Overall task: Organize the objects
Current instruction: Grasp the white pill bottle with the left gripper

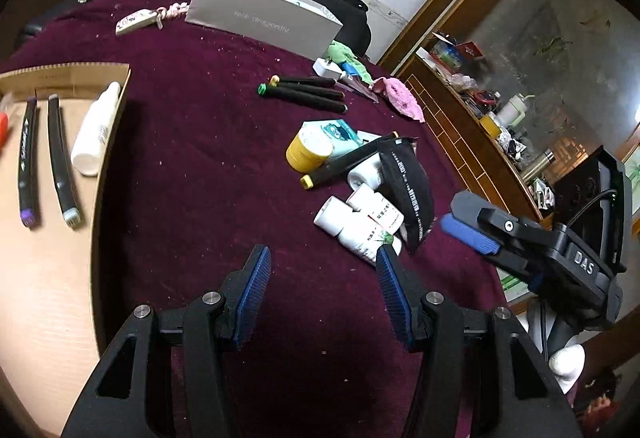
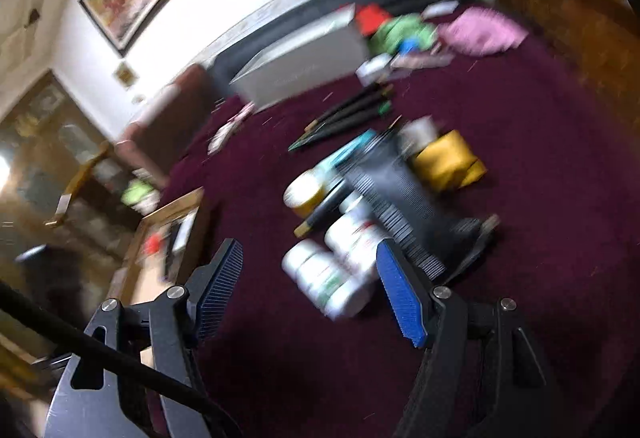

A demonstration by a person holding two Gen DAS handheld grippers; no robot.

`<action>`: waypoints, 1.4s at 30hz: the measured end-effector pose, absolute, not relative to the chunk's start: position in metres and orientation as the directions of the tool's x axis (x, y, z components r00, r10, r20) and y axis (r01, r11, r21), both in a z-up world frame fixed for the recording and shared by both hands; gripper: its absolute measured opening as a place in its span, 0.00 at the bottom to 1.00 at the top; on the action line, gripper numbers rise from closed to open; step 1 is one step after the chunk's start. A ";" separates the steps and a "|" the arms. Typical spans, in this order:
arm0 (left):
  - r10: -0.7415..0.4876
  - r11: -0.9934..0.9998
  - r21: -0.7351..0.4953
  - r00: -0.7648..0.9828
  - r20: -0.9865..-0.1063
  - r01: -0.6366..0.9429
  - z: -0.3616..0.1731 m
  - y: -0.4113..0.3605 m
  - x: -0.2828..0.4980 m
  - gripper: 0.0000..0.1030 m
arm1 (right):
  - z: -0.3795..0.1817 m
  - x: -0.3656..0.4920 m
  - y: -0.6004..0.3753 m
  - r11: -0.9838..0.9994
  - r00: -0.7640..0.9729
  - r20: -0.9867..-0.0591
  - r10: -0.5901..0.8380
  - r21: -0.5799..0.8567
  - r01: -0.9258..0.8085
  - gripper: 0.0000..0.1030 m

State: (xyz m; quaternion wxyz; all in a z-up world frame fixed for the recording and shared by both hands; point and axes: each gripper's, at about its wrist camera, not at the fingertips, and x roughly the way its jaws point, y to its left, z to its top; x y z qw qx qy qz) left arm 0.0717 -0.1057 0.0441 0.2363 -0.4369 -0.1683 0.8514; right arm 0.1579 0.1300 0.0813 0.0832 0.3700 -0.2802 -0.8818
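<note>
1. My left gripper (image 1: 322, 280): fingers spread wide, nothing between them, hanging above bare maroon cloth (image 1: 200, 158).

2. My right gripper (image 2: 308, 278): also spread and empty in its own blurred view. From the left wrist it shows at the right edge of the cloth, side-on.

3. Cardboard tray (image 1: 116, 106): at the cloth's left edge, its near wall facing the open middle. It holds a purple-tipped marker (image 1: 27, 158), a grey-tipped marker (image 1: 62, 162) and a white bottle (image 1: 96, 130) lying side by side, the bottle against the tray's right wall.

4. Cluster to the right of centre: white bottles (image 1: 360, 222) lying together, just beyond my left gripper's right fingertip; a black pouch (image 1: 412, 190) touching them on the right; a yellow jar (image 1: 310, 150) on its side; a yellow-capped marker (image 1: 344, 164) slanting across the group.

5. Three black markers (image 1: 308, 92): farther back, lying parallel, well apart from the tray.

6. Grey box (image 1: 260, 10): standing along the far edge.

7. Pink cloth (image 1: 400, 96): near the right edge of the cloth.

8. Open room: a broad bare strip of cloth runs between the tray and the cluster, from my left gripper up toward the grey box.
</note>
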 end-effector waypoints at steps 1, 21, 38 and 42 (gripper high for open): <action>0.544 -0.835 -0.492 -0.508 -0.668 -0.248 0.042 -0.108 0.072 0.47 | 0.077 0.152 0.127 -0.826 -0.697 -0.612 -0.373 0.561 -0.051 0.67; 0.474 -0.877 -0.431 -0.528 -0.705 -0.212 0.030 -0.128 0.079 0.47 | 0.044 0.155 0.129 -0.762 -0.661 -0.608 -0.440 0.642 -0.084 0.69; 0.309 -0.827 0.064 -0.547 -0.778 -0.559 0.019 -0.003 0.061 0.47 | 0.032 0.216 0.221 -0.681 -0.754 -0.544 -0.368 0.710 -0.180 0.69; 0.262 -0.810 0.127 -0.546 -0.796 -0.573 0.007 0.018 0.054 0.47 | 0.035 0.219 0.223 -0.683 -0.758 -0.542 -0.363 0.708 -0.179 0.69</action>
